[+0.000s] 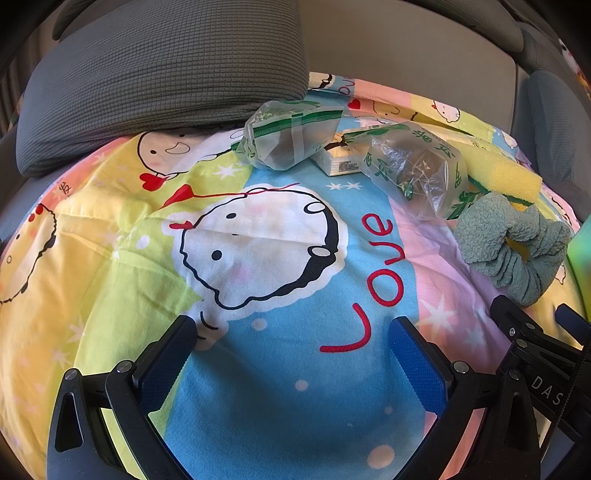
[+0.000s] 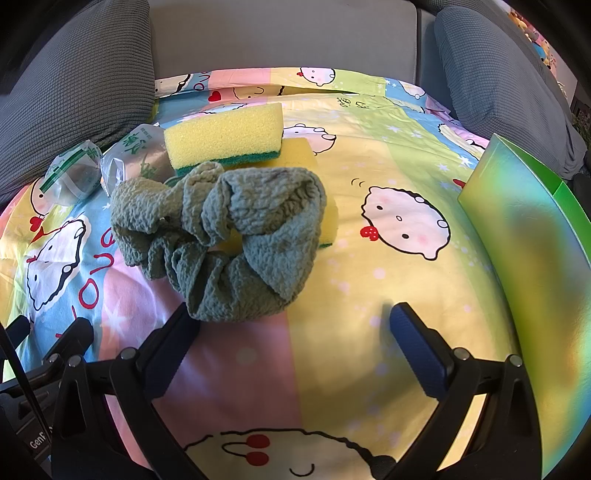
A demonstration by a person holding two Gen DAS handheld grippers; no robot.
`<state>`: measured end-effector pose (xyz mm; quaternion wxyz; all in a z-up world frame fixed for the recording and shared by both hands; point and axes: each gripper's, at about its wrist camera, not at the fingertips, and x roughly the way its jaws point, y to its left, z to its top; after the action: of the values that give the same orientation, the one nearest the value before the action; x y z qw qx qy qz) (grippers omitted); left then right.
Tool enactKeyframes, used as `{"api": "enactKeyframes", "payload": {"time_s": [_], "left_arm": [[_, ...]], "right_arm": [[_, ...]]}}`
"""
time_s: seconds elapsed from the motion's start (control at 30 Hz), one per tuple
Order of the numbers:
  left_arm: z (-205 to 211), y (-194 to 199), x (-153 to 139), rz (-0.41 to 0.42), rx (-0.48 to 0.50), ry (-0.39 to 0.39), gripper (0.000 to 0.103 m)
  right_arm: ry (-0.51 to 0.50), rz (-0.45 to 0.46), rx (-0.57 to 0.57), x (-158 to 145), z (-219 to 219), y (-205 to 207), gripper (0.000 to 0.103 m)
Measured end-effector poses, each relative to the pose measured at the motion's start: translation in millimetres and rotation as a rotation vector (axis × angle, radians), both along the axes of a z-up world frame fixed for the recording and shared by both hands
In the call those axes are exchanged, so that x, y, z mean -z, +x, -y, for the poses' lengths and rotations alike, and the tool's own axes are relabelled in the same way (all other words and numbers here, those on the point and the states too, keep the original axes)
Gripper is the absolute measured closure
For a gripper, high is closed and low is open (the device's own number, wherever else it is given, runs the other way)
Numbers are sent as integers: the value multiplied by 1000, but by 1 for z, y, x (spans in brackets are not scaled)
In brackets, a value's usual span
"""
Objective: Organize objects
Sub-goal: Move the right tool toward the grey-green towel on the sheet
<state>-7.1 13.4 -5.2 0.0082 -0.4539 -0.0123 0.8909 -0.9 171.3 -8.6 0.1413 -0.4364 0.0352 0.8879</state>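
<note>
A grey-green cloth scrunchie (image 2: 221, 236) lies on the cartoon-print quilt (image 2: 388, 295), resting partly on a yellow sponge (image 2: 299, 155). A second yellow sponge with a green scrub side (image 2: 225, 138) lies on top behind it. Two clear plastic bags with green print (image 1: 291, 134) (image 1: 417, 170) and a small white packet (image 1: 338, 160) lie further left. My left gripper (image 1: 295, 332) is open and empty over the blue patch. My right gripper (image 2: 295, 325) is open and empty, its left finger (image 2: 177, 339) just under the scrunchie's near edge. The scrunchie also shows in the left wrist view (image 1: 513, 243).
A shiny green box (image 2: 535, 258) stands at the right edge of the quilt. Grey cushions (image 1: 147, 81) (image 2: 498, 74) sit at the back left and back right against the sofa back (image 2: 280, 33). The right gripper's body (image 1: 535, 369) shows low right in the left wrist view.
</note>
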Motion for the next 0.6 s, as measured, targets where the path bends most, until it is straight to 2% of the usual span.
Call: {"api": "enactKeyframes", "payload": {"time_s": [0.6], "left_arm": [[-1, 0, 0, 4, -2, -6, 0]], "right_arm": [[1, 0, 1, 0, 2, 0, 1]]}}
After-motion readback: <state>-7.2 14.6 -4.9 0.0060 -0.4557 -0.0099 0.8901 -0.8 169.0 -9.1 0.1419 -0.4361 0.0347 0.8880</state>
